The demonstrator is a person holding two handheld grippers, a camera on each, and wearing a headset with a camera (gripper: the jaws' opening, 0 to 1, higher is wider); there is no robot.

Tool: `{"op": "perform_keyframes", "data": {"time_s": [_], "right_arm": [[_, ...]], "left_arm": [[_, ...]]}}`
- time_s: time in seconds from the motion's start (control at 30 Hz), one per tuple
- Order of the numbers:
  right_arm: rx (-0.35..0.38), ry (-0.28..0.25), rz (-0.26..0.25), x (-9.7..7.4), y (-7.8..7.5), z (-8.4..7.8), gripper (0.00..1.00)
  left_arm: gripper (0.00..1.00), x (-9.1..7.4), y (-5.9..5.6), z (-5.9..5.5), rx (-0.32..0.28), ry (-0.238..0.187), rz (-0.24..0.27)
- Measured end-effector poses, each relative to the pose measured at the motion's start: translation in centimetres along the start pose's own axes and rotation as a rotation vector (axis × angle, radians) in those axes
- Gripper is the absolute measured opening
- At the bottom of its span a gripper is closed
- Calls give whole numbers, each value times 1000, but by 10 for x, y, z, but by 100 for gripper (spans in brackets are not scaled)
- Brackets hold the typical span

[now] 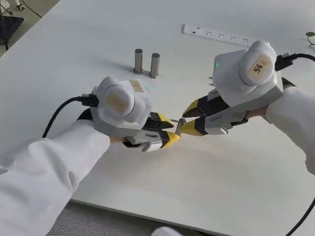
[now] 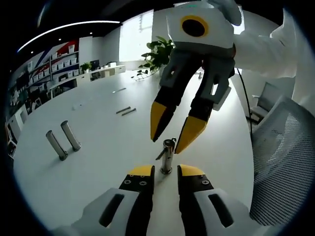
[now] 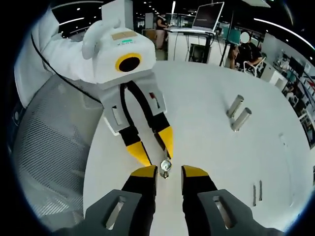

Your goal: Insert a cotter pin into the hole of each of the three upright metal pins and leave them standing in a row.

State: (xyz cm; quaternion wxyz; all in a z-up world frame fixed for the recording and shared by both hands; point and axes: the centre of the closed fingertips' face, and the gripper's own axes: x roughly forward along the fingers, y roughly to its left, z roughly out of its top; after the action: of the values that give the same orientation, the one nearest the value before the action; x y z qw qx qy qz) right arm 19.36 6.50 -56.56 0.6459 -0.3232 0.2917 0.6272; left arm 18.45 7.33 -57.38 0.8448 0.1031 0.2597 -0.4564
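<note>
A: Two bare pins (image 1: 139,61) stand upright just beside each other on the table (image 1: 98,29), well behind your grippers.

B: Agreed. Your third pin (image 2: 167,160) stands upright between the jaws of your left gripper (image 1: 170,130), which sit apart on either side of its foot.

A: A cotter pin (image 2: 160,154) juts slantwise from near its top.

B: Your right gripper (image 1: 183,123) faces the left one. Its jaws are spread, with the tips close around the pin's head. Whether they touch it, you cannot tell.
</note>
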Motion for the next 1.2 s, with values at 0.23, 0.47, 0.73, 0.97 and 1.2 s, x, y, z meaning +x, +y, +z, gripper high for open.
{"op": "perform_keyframes", "data": {"time_s": [0.23, 0.47, 0.73, 0.97, 1.2], "right_arm": [[35, -19, -3, -2, -1, -2, 18], [64, -25, 13, -3, 4, -4, 19], [79, -18, 18, -2, 8, -6, 19], [93, -23, 23, 0, 9, -7, 15], [112, -30, 28, 5, 7, -6, 14]], "left_arm": [[60, -25, -3, -3, 11, 43, -64], [88, -36, -19, -22, -36, 65, -110], [99, -52, -15, -30, -117, 3, -42], [99, -64, -13, -19, -155, -46, -28], [99, -69, -11, 6, -240, -173, -45]]}}
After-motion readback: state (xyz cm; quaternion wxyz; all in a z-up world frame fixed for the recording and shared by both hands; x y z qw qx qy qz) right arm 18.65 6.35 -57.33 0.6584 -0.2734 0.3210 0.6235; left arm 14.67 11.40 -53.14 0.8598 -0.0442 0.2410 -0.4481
